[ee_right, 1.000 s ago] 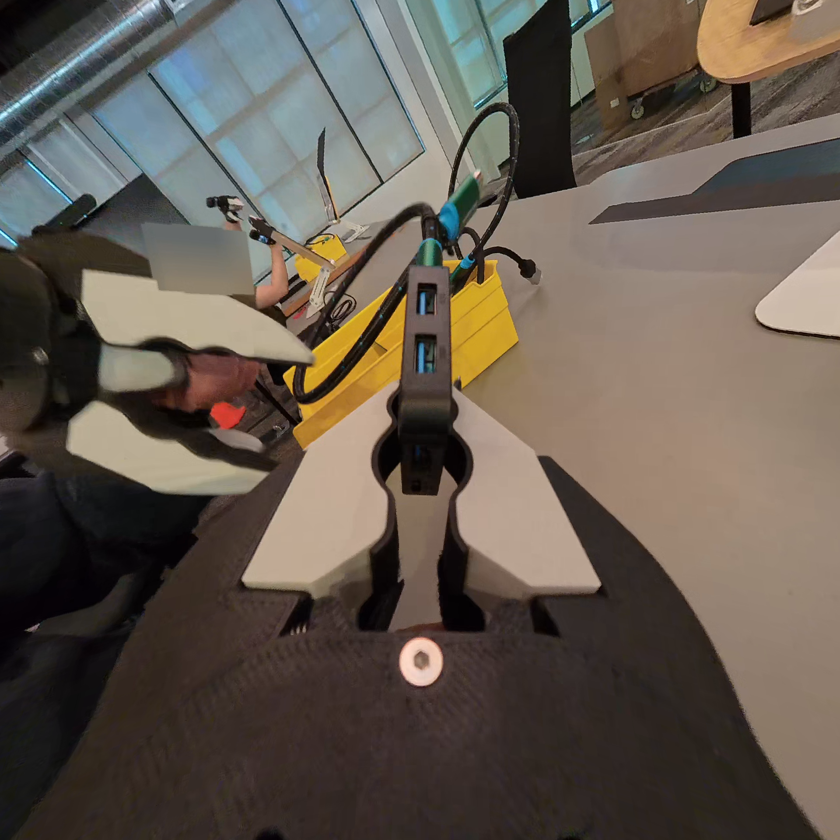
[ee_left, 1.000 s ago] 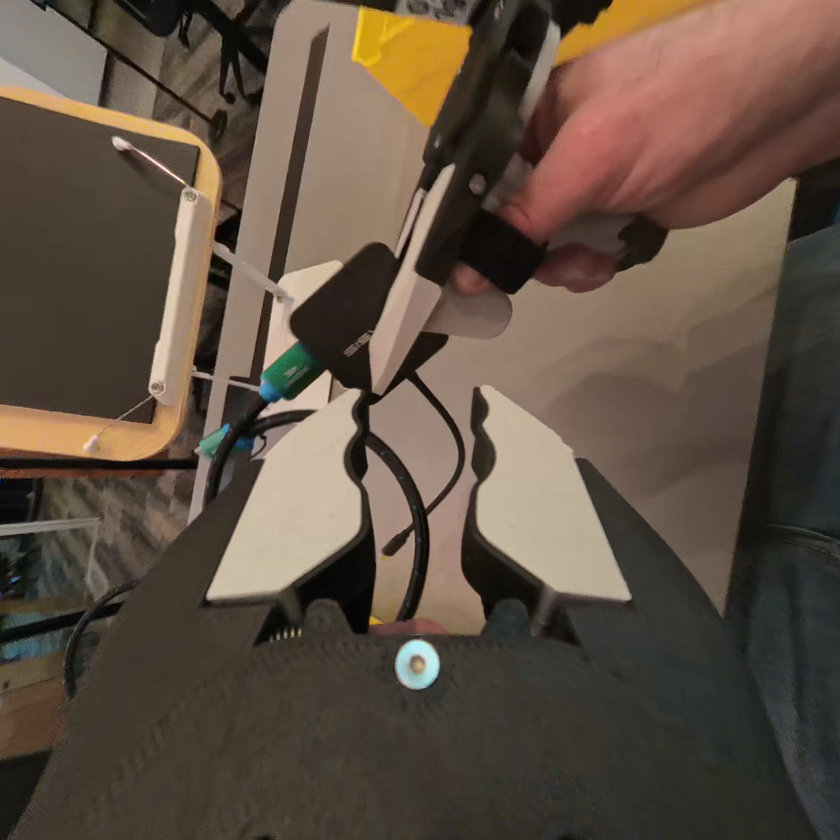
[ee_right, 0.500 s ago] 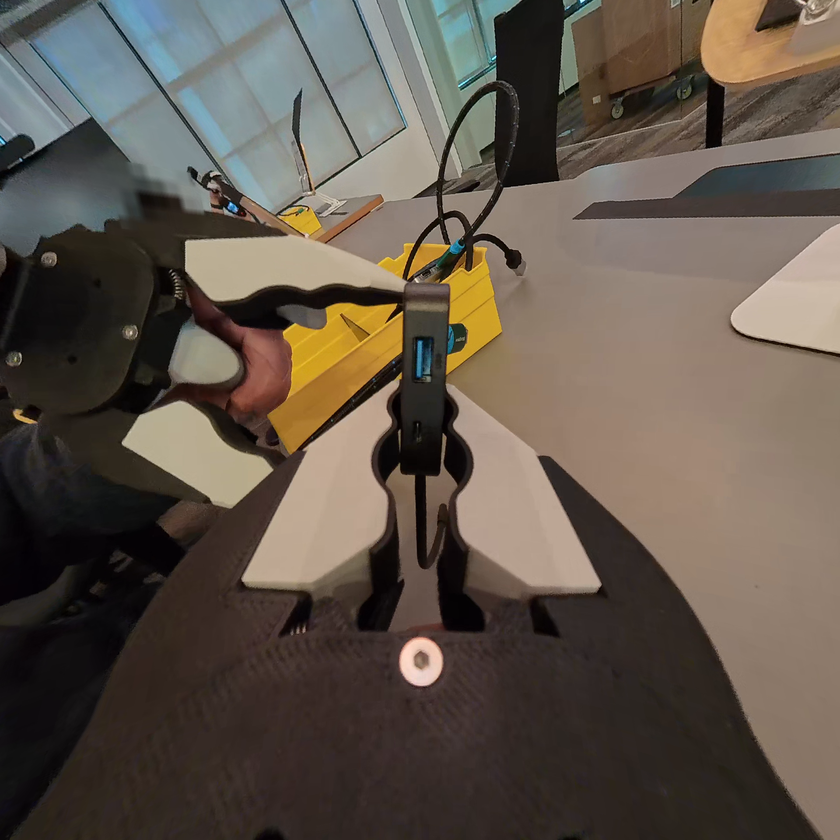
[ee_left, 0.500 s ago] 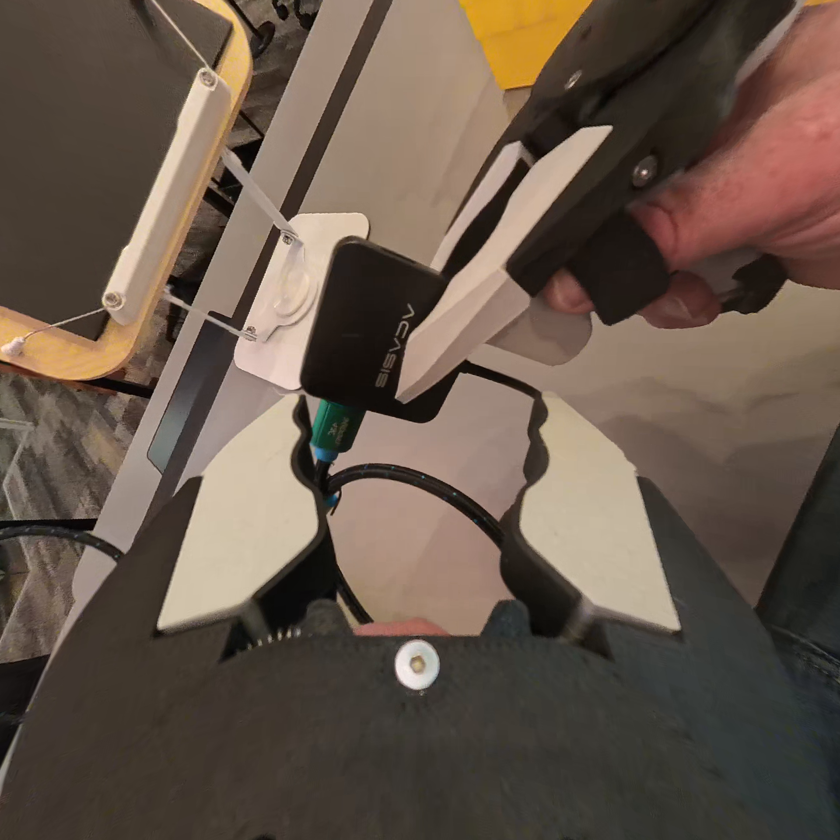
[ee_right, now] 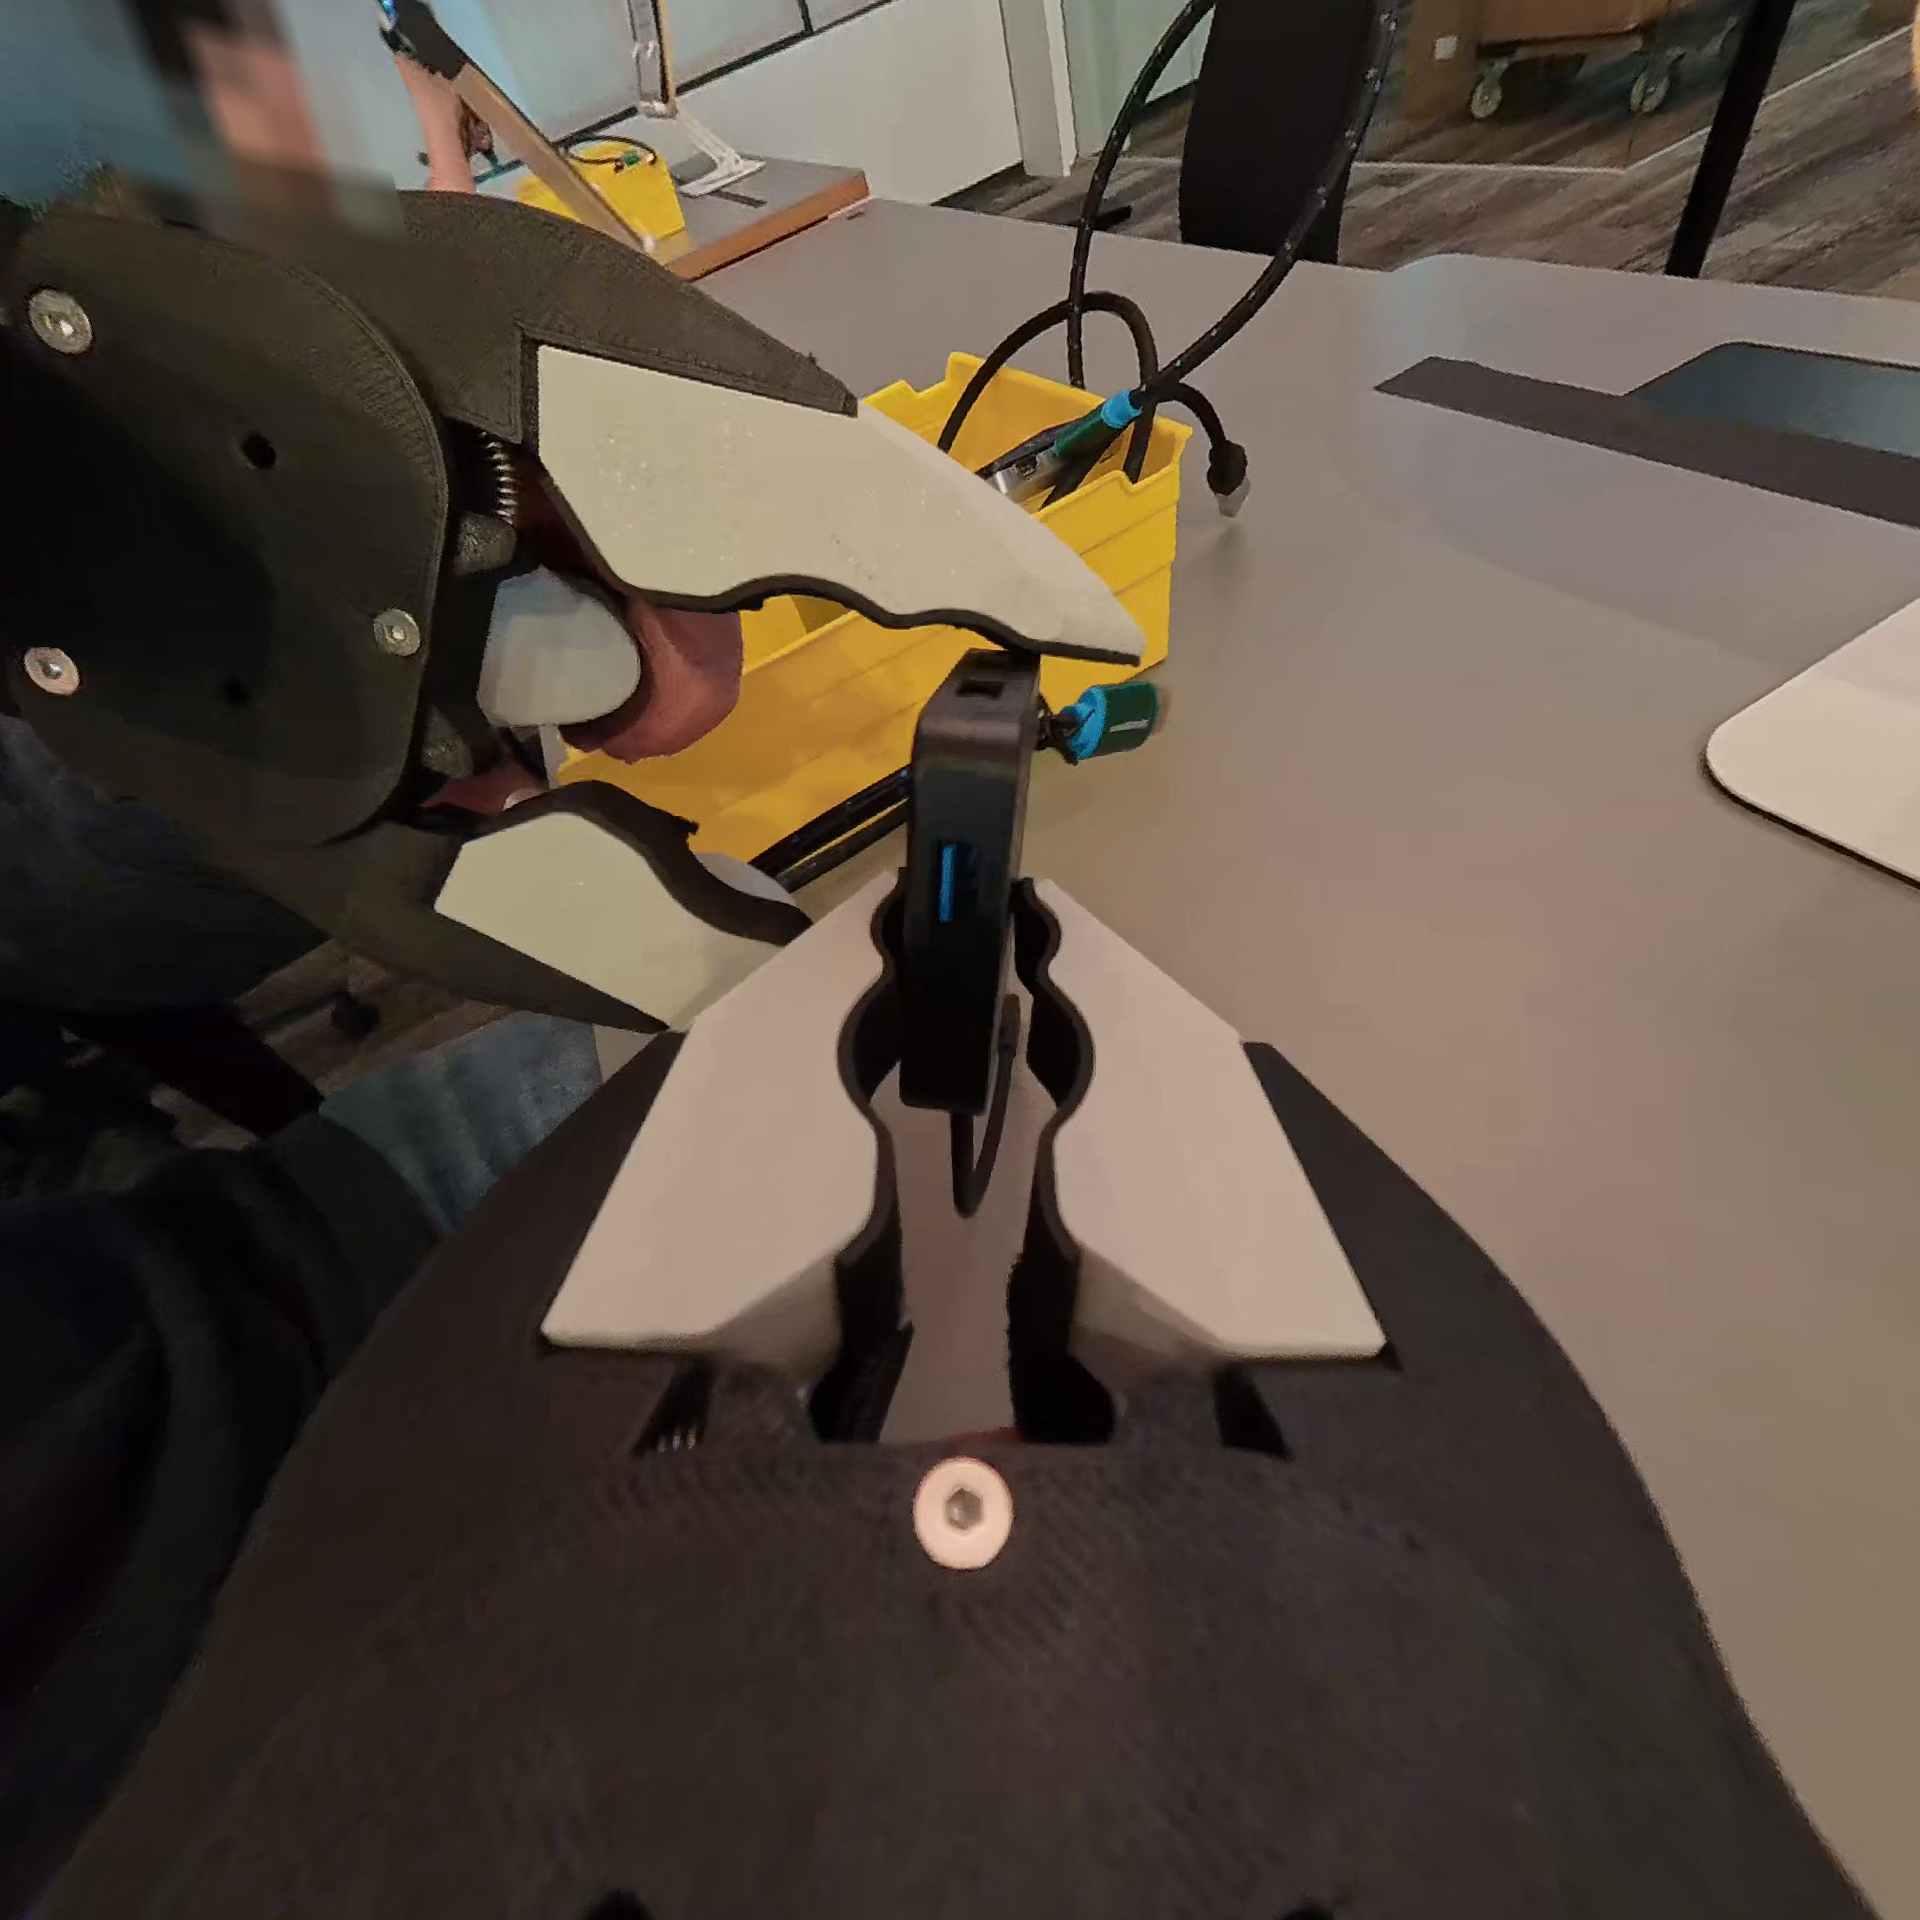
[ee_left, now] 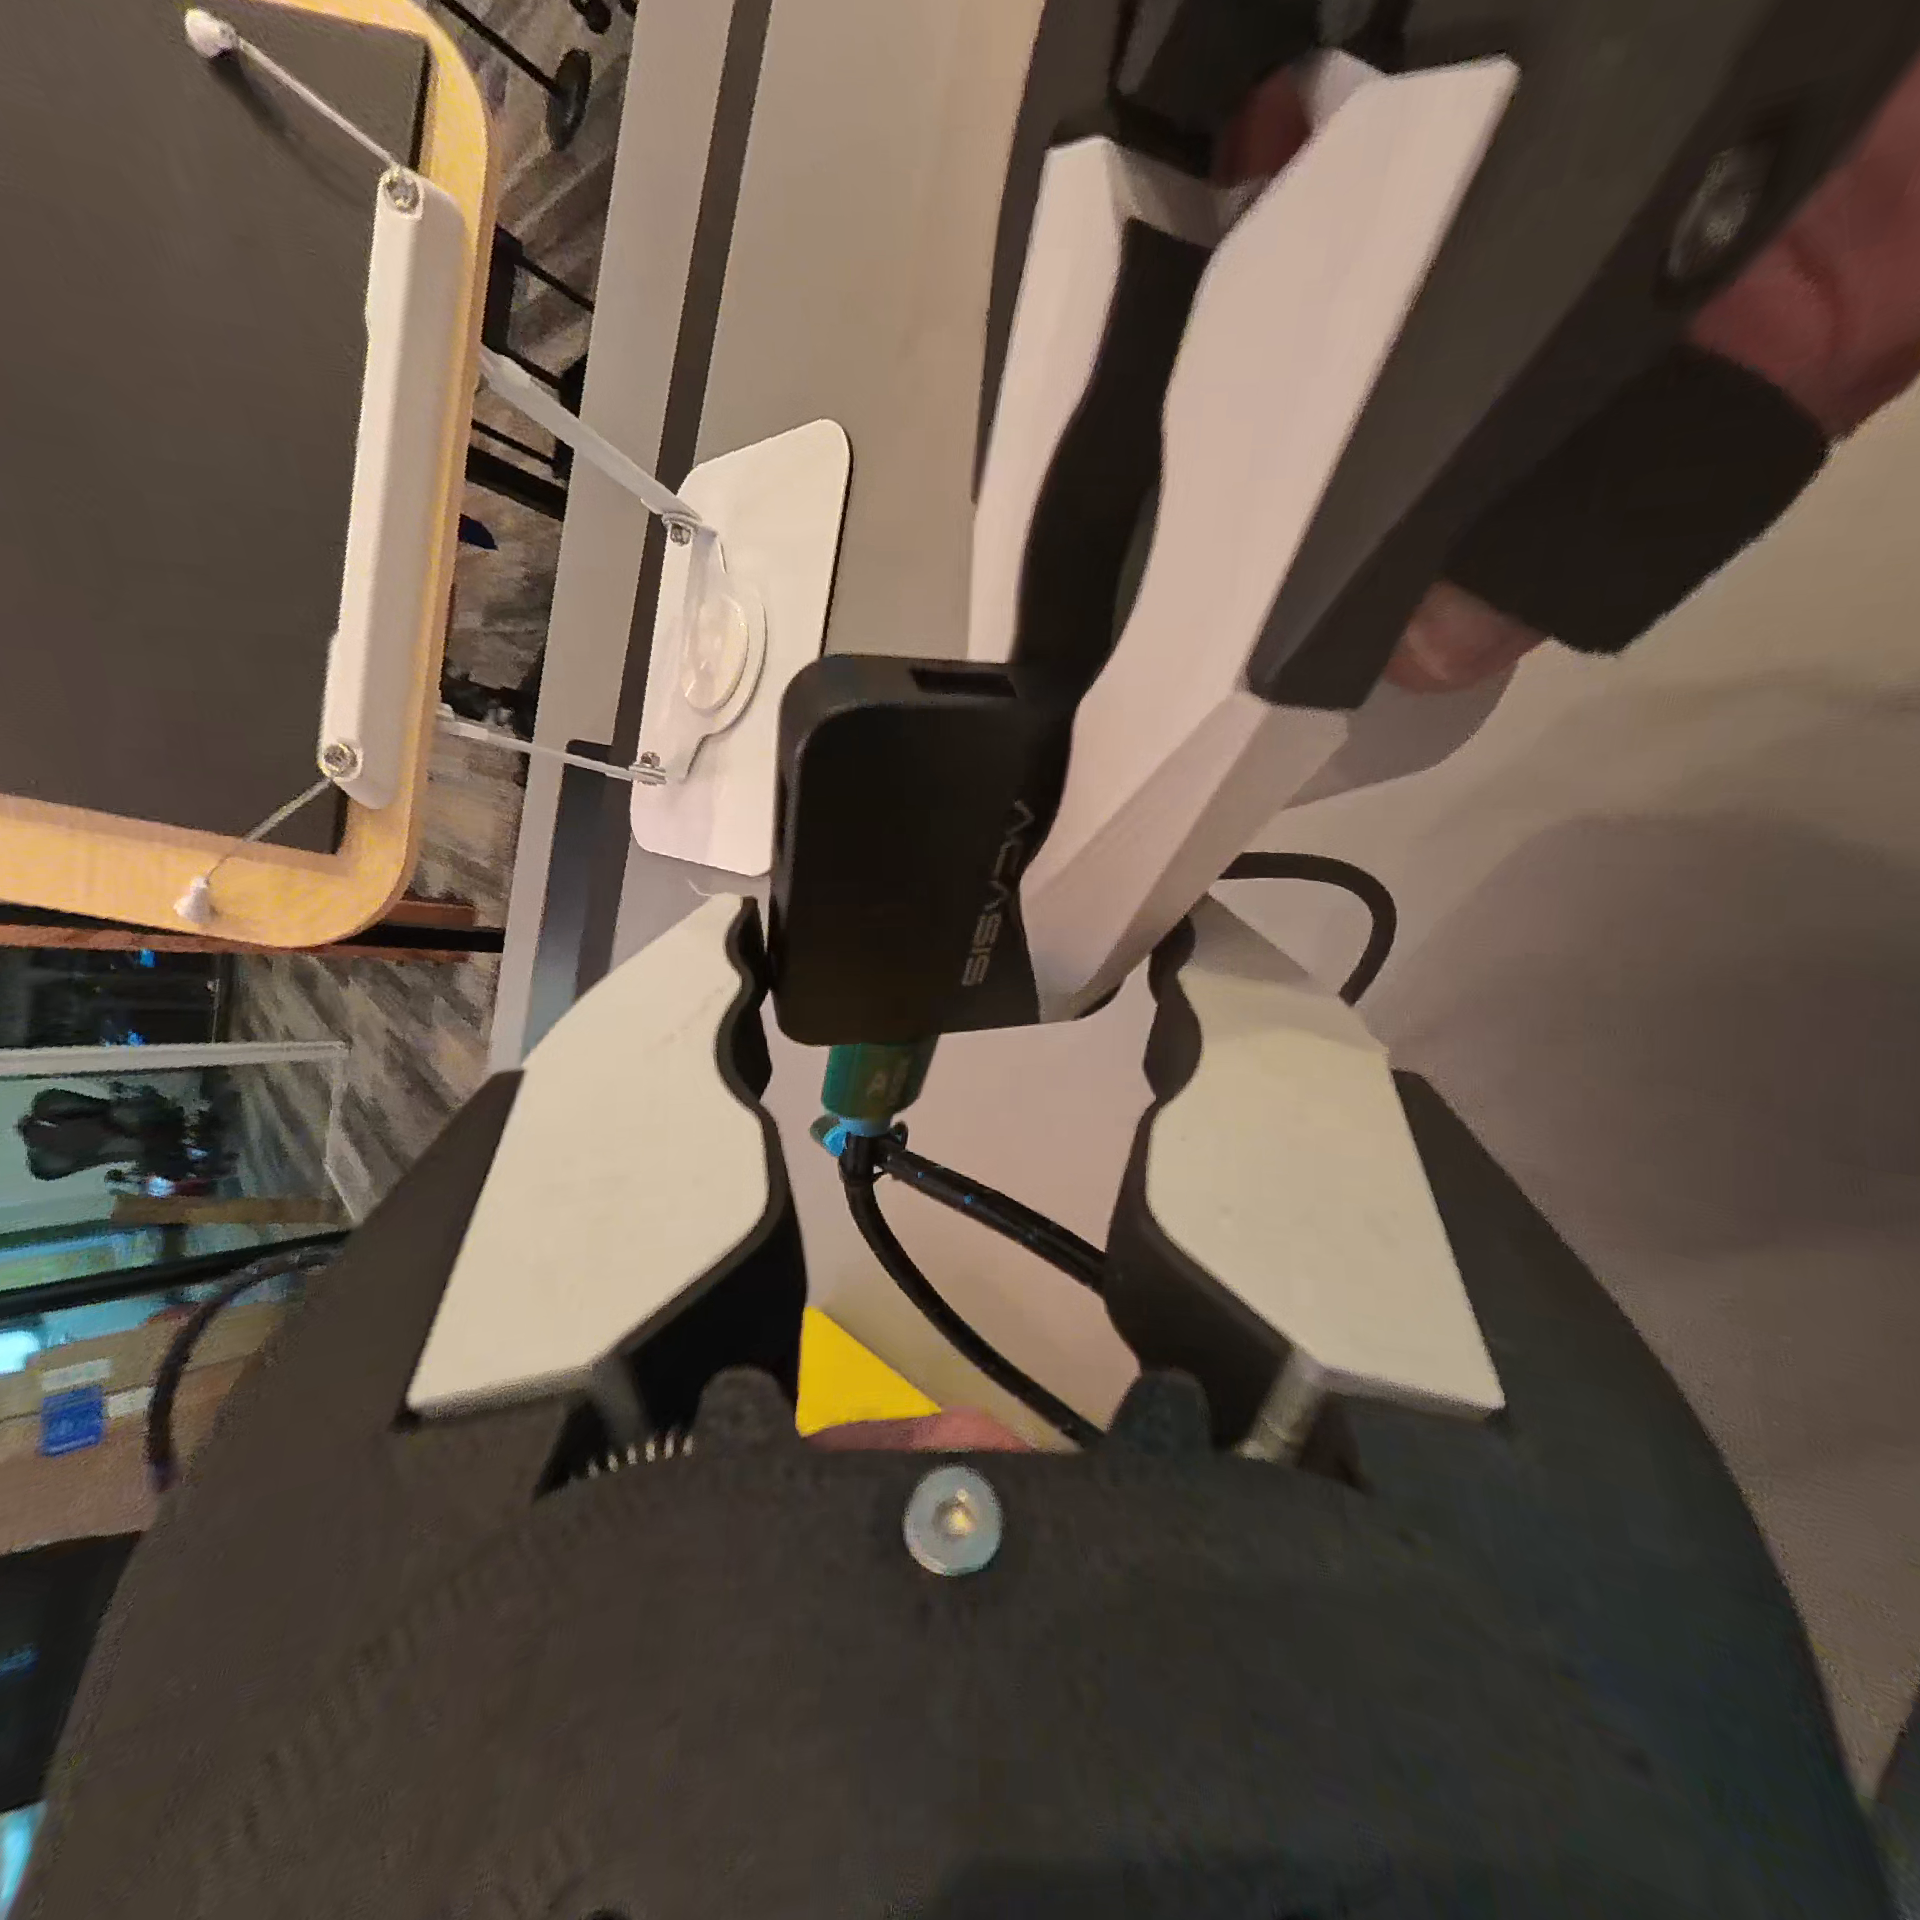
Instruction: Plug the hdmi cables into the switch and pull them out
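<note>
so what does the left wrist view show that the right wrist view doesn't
Only the left wrist view shows the green plug seated in the black box-shaped switch, between its open jaws, and a wood-rimmed table. Only the right wrist view shows the yellow plastic bin and a loose green plug on the grey table. Both show the switch, clamped by the right gripper.

My grippers [ee_left: 956, 966] [ee_right: 961, 914] have textured black bodies, pale grey wavy-edged fingers [ee_left: 613, 1195], and silver screws [ee_right: 963, 1510].
</note>
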Demonstrator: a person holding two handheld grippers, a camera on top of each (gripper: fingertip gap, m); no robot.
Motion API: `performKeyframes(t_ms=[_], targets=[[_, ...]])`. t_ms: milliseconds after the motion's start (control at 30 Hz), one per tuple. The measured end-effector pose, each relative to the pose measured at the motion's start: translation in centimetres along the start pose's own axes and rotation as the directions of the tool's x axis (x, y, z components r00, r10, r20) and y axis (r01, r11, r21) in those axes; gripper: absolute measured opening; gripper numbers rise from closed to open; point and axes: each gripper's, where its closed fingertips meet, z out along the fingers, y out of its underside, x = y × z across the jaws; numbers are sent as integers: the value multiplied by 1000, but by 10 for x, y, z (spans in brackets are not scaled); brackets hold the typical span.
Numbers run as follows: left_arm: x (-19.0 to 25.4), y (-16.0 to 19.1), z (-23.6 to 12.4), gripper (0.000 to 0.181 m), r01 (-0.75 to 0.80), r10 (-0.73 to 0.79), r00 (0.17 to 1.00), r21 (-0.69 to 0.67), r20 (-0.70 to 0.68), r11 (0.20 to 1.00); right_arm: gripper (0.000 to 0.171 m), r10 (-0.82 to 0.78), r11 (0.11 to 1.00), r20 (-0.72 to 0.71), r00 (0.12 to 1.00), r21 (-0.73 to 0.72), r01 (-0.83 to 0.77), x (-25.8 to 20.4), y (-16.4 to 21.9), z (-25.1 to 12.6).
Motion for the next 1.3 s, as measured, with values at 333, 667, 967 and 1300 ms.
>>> performKeyframes(t_ms=[333, 667, 967, 1300], targets=[[-1, 1, -1, 22, -339, 346, 924, -74, 162, 938, 46, 15, 1000, 102, 995, -12, -14, -10, -8, -19], [6, 8, 10, 17, -389, 403, 900, -107, 169, 915, 49, 48, 994, 82, 995, -97, -40, 7, 12, -23], [18, 1, 8, 14, -494, 505, 843, -105, 185, 863, 80, -65, 965, 21, 998, -254, 68, 15, 29, -18], [43, -6, 14, 14, -602, 605, 771, -84, 199, 794, 98, -98, 890, 47, 994, -443, 109, 37, 74, -13]])
